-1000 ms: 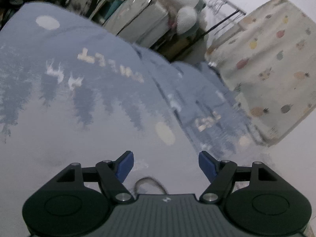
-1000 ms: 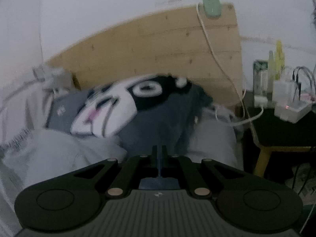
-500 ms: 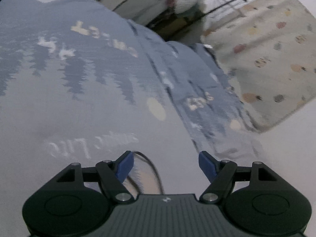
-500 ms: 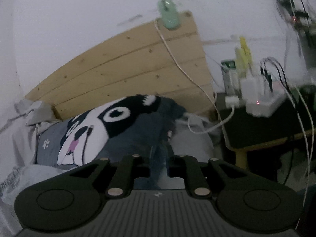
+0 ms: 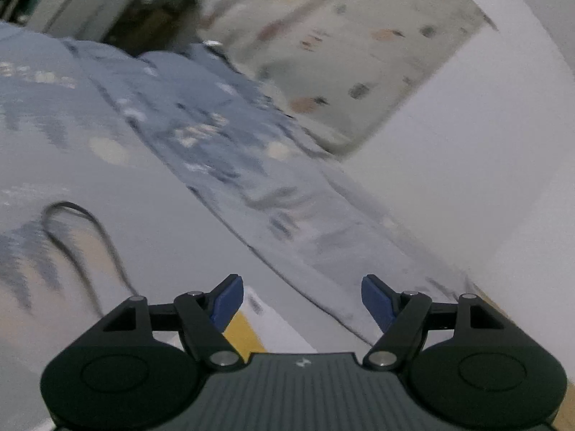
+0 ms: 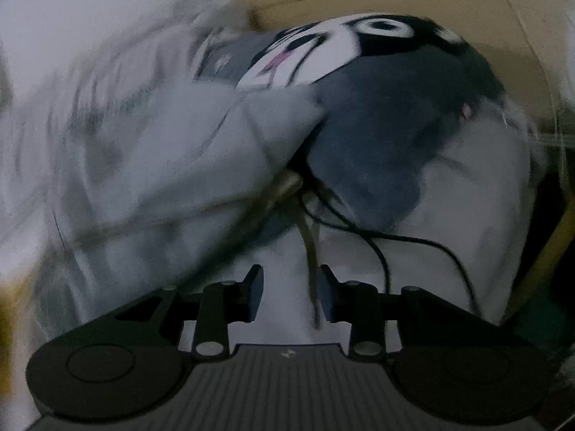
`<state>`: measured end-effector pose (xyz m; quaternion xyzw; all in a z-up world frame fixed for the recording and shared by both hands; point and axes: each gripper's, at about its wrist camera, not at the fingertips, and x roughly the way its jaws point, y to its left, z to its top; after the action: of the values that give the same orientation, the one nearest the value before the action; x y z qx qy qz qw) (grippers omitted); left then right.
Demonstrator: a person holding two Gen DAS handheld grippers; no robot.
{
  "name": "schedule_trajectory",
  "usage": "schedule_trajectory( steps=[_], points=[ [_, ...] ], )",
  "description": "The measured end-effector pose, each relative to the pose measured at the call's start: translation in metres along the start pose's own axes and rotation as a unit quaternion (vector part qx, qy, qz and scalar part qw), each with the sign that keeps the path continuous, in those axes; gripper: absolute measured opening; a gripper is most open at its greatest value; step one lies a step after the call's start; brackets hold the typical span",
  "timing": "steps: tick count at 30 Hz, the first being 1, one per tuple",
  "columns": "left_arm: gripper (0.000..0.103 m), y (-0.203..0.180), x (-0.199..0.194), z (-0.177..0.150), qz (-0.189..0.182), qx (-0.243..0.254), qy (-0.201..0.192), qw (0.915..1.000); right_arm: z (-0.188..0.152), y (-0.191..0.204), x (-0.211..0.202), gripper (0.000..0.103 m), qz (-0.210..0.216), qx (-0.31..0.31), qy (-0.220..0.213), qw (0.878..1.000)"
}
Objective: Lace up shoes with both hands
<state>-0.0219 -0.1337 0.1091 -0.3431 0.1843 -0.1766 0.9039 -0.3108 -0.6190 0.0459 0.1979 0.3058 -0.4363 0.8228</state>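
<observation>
A bed is seen in both views, and most of it is smeared by motion. In the left wrist view a pale blue-grey duvet [image 5: 201,136] with a blurred print is spread across the bed, and a dark cord [image 5: 90,230] is looped on it toward the left edge. A cream curtain [image 5: 345,46] with small coloured spots is hung beyond the far side of the bed, next to a white wall [image 5: 485,165]. Just below the left gripper [image 5: 302,300] a white and yellow flat thing [image 5: 251,327] is partly covered by the gripper body; what it is cannot be made out. The left gripper's blue pads are held wide apart, with nothing between them.

In the right wrist view a dog-face cushion [image 6: 359,54] is propped against a wooden headboard [image 6: 467,3], and a crumpled grey-white blanket [image 6: 143,165] is heaped at the left, badly blurred. A thin black cable [image 6: 381,251] is trailed over the pale sheet toward the right. The shoelace [image 6: 311,262], an olive strand, is hung down between the pads of the right gripper [image 6: 291,296], whose jaws are opening; the pads are not pressed on it. Its upper end is lost in the dark fold between blanket and cushion. The shoe itself cannot be made out in either view.
</observation>
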Motion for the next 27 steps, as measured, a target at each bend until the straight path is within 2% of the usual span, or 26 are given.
schedule_trajectory(
  steps=[2,4,8,9,10,13,16,18,19,21,23,24,26,27],
  points=[
    [0.072,-0.014,0.001,-0.013,-0.015,0.018,0.010,0.9997,-0.006,0.010,0.003,0.034,-0.035,-0.051,0.001,0.998],
    [0.072,-0.025,0.003,-0.026,-0.029,0.028,0.024,0.9989,-0.010,0.013,0.005,0.034,-0.053,-0.068,0.001,0.996],
    [0.072,-0.048,0.004,-0.055,-0.066,0.041,0.065,0.9948,-0.018,0.007,0.015,0.032,-0.048,-0.077,0.021,0.996],
    [0.072,-0.054,0.005,-0.063,-0.076,0.044,0.077,0.9931,-0.018,0.006,0.015,0.026,-0.043,-0.081,0.020,0.996],
    [0.072,-0.058,0.005,-0.071,-0.086,0.047,0.088,0.9913,-0.018,0.005,0.015,0.003,-0.031,-0.083,0.021,0.996],
    [0.072,-0.070,0.006,-0.088,-0.112,0.058,0.120,0.9848,-0.013,0.001,0.009,0.002,-0.008,-0.066,0.009,0.998],
    [0.072,-0.074,0.004,-0.098,-0.138,0.065,0.141,0.9782,-0.001,-0.003,-0.015,0.002,0.029,-0.014,-0.046,0.998],
    [0.072,-0.067,0.003,-0.098,-0.159,0.049,0.154,0.9738,0.007,0.007,-0.037,0.002,0.078,-0.001,-0.082,0.994],
    [0.071,-0.063,0.005,-0.099,-0.168,0.032,0.164,0.9717,0.011,0.017,-0.049,0.002,0.109,-0.003,-0.098,0.989],
    [0.070,-0.045,0.014,-0.094,-0.193,-0.032,0.192,0.9616,0.012,0.045,-0.071,0.002,0.181,-0.014,-0.119,0.976],
    [0.070,-0.026,0.022,-0.089,-0.225,-0.099,0.217,0.9450,0.008,0.074,-0.083,0.002,0.271,0.000,-0.108,0.957],
    [0.070,-0.017,0.026,-0.086,-0.242,-0.130,0.227,0.9344,0.006,0.089,-0.088,0.002,0.319,0.012,-0.097,0.943],
    [0.070,-0.005,0.030,-0.082,-0.274,-0.157,0.242,0.9173,-0.001,0.112,-0.086,0.002,0.415,0.059,-0.056,0.906],
    [0.070,-0.001,0.030,-0.080,-0.286,-0.157,0.244,0.9132,-0.004,0.119,-0.083,0.002,0.459,0.091,-0.032,0.883]
  ],
)
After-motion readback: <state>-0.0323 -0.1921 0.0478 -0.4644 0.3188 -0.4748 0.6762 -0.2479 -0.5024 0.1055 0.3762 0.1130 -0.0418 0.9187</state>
